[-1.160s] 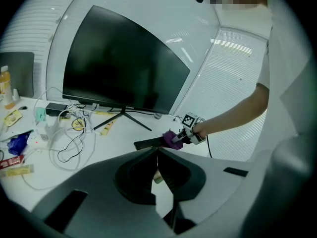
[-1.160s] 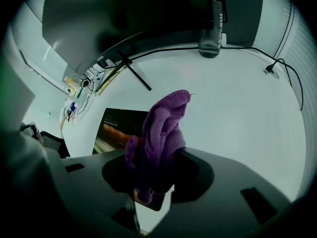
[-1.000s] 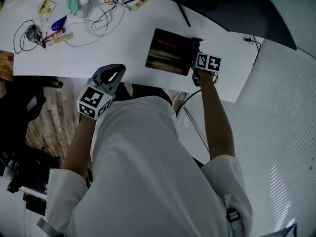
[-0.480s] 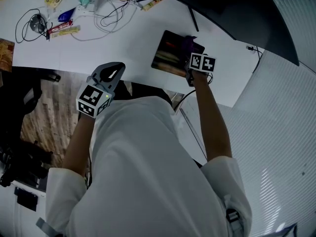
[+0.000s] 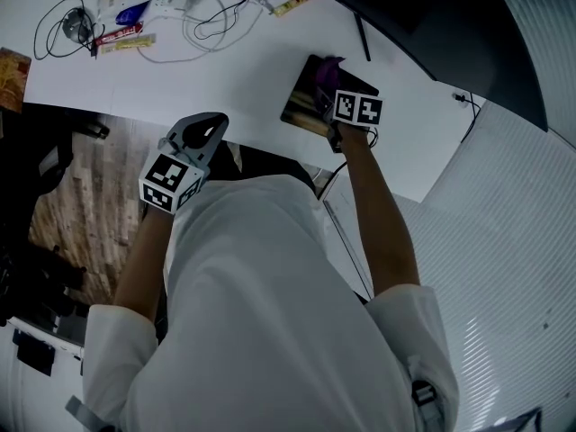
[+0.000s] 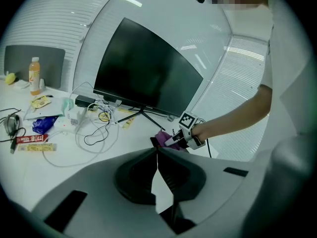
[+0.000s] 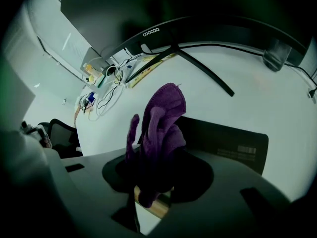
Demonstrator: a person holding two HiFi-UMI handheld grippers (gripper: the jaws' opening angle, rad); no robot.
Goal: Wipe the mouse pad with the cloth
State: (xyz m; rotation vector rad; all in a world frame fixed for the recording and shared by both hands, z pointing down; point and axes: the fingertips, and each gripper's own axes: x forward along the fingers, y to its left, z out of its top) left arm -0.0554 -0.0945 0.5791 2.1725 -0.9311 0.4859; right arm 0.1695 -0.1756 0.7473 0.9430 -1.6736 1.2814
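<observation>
The right claw [image 7: 148, 185] is clamping a bunched purple cloth [image 7: 161, 125], and the folds are sticking out past the jaws toward the monitor stand [image 7: 198, 66]. The cloth is sitting over the dark mouse pad [image 5: 301, 108], which is lying flat on the white worktop [image 5: 225, 75], close to its near edge and toward the right. From the head view the cloth seems to be pressing on the pad's far part, though actual contact is hard to make out. The left claw [image 6: 157, 152] is hanging well apart from the pad, off to the left by the worktop's near edge. Its jaws are meeting at the tips with nothing between them. On the far left of the worktop, loose cables [image 5: 211, 25] and small packets [image 5: 121, 36] are lying scattered, and an orange bottle [image 6: 33, 76] is standing upright beyond them. A dark monitor [image 6: 143, 73] is standing at the far side, behind the pad.
</observation>
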